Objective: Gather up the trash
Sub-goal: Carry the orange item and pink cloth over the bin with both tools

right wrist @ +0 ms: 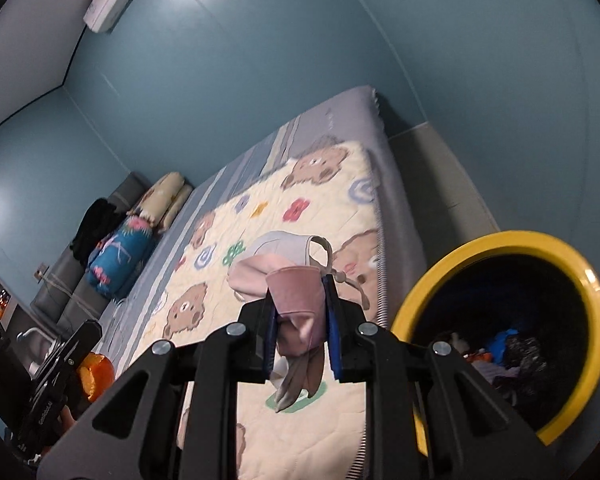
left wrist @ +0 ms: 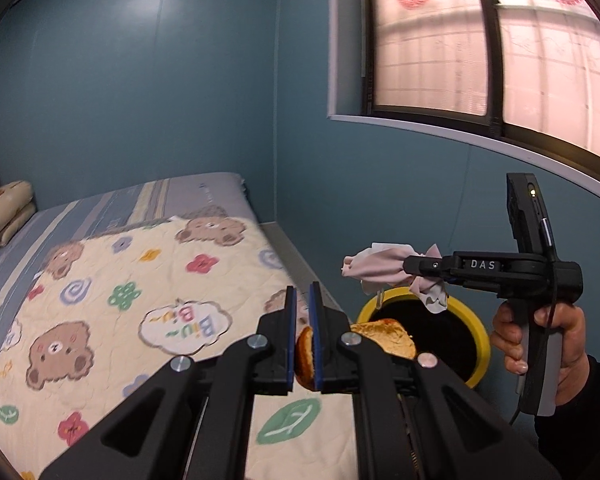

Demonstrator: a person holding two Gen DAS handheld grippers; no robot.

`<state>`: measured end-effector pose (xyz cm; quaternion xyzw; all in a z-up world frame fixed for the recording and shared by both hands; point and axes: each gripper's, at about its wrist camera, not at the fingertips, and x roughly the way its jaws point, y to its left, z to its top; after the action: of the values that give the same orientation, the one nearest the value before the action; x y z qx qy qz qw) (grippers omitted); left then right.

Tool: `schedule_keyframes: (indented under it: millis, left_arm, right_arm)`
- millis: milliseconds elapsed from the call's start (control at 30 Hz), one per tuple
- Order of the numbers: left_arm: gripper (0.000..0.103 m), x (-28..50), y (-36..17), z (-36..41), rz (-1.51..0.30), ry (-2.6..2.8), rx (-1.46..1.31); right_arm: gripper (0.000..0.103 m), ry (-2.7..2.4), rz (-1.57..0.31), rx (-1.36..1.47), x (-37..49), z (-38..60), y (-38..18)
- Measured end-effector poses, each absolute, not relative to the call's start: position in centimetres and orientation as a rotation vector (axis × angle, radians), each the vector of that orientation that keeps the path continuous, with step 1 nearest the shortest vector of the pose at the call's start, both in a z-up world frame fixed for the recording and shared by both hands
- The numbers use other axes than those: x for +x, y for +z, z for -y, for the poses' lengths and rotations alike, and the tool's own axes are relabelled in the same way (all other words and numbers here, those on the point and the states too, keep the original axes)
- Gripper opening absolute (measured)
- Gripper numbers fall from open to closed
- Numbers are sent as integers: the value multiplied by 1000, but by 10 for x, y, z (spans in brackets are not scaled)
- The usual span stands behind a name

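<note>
My left gripper (left wrist: 304, 300) is shut on an orange peel (left wrist: 306, 360), held over the bed's edge just left of the yellow-rimmed trash bin (left wrist: 482, 354). A wider part of the peel (left wrist: 388, 338) sticks out toward the bin. My right gripper (right wrist: 300, 300) is shut on a crumpled pink face mask (right wrist: 296, 292) with ear loops. In the left wrist view the right gripper (left wrist: 410, 266) holds the mask (left wrist: 374, 266) just above the bin's far rim. In the right wrist view the bin (right wrist: 412, 312) is at the right, with trash inside. The left gripper (right wrist: 76, 344) and peel (right wrist: 96, 372) show at lower left.
The bed has a cream bear-print quilt (left wrist: 140, 304) over a grey striped sheet (left wrist: 196, 196). Folded bedding and pillows (right wrist: 140, 232) lie at the headboard. A blue wall and a window (left wrist: 480, 48) stand behind the bin. Grey floor (right wrist: 432, 168) runs between bed and wall.
</note>
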<state>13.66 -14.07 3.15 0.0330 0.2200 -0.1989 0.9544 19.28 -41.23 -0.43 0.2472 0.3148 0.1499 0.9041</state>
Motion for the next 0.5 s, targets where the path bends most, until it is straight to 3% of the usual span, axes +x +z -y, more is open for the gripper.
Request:
schedule_keyframes:
  millis: [500]
  left_arm:
    - [6,173,13,226,-519,-559,77]
  right_arm:
    - [20,75,-572,493,169,488,5]
